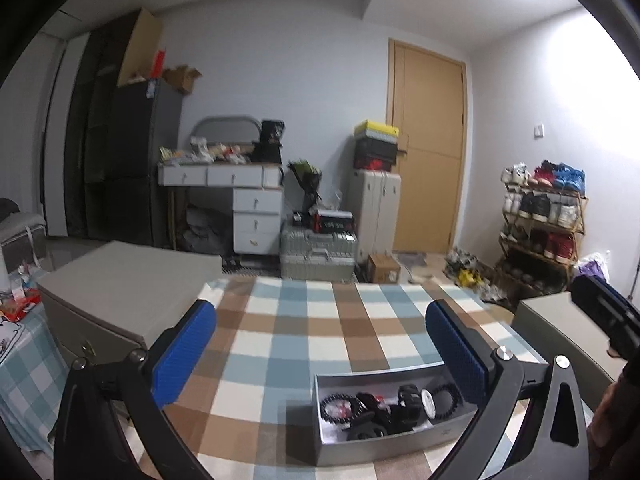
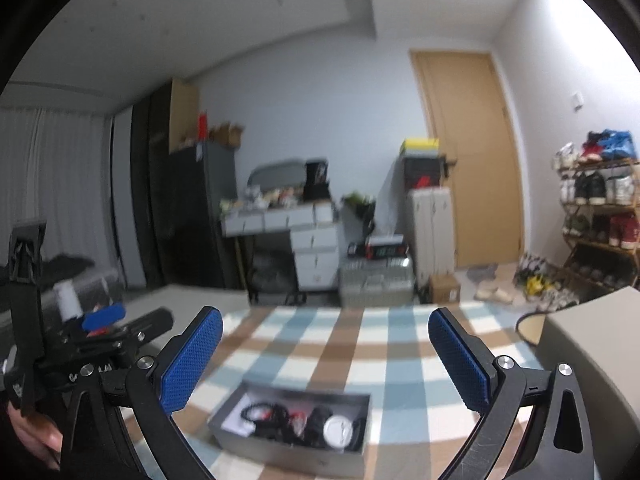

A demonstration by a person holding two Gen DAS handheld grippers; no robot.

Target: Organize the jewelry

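We see a matt grey box (image 1: 384,446), a woven checked cloth (image 1: 304,336) and dimpled blue gripper pads (image 1: 456,356).

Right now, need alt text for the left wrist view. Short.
The open left gripper hangs above a checked tablecloth, holding nothing. Below it, toward its right finger, sits an open grey tray of dark beaded bracelets and a white-faced watch. Behind lies a cluttered room with a white desk, a wooden door and a shoe rack.
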